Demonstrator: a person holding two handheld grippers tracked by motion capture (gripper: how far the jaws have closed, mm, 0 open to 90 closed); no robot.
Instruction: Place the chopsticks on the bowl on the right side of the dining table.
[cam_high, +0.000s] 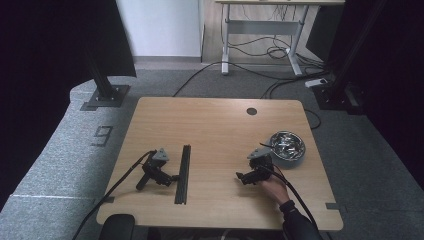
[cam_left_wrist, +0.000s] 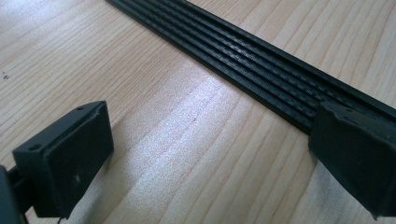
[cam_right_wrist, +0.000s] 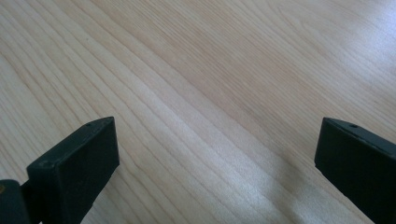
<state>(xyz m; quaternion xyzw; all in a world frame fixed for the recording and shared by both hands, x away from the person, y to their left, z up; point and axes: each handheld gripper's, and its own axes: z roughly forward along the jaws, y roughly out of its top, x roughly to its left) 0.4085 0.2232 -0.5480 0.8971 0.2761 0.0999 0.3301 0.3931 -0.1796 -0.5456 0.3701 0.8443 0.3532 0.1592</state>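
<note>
Black grooved rail (cam_high: 183, 173) lies flat on the wooden table (cam_high: 215, 125), left of centre, running lengthwise from near my edge toward the far side. My left gripper (cam_high: 173, 177) rests on the table just beside it, lying on its side with its cable trailing off the near-left edge; no hand is on it in the high view. In the left gripper view its fingers (cam_left_wrist: 65, 154) are spread wide with nothing between them but bare wood, and the rail (cam_left_wrist: 261, 65) crosses diagonally ahead, its parallel ribbed channels plain to see; the far finger sits right at the rail's edge, though I cannot tell if it touches. My right gripper (cam_high: 239, 175) is held by a hand (cam_high: 276, 189) in a dark sleeve, near the right side of the table and well apart from the rail. Its fingers (cam_right_wrist: 74, 168) are likewise released and wide, with only wood grain between them in the right gripper view. Just beyond that gripper stands a shiny metal bowl (cam_high: 298, 156), close to the table's right edge. It holds a heap of small glinting metal pieces (cam_high: 285, 144); they are too small for me to say what they are. A round dark cable hole (cam_high: 251, 111) sits near the table's far edge.
</note>
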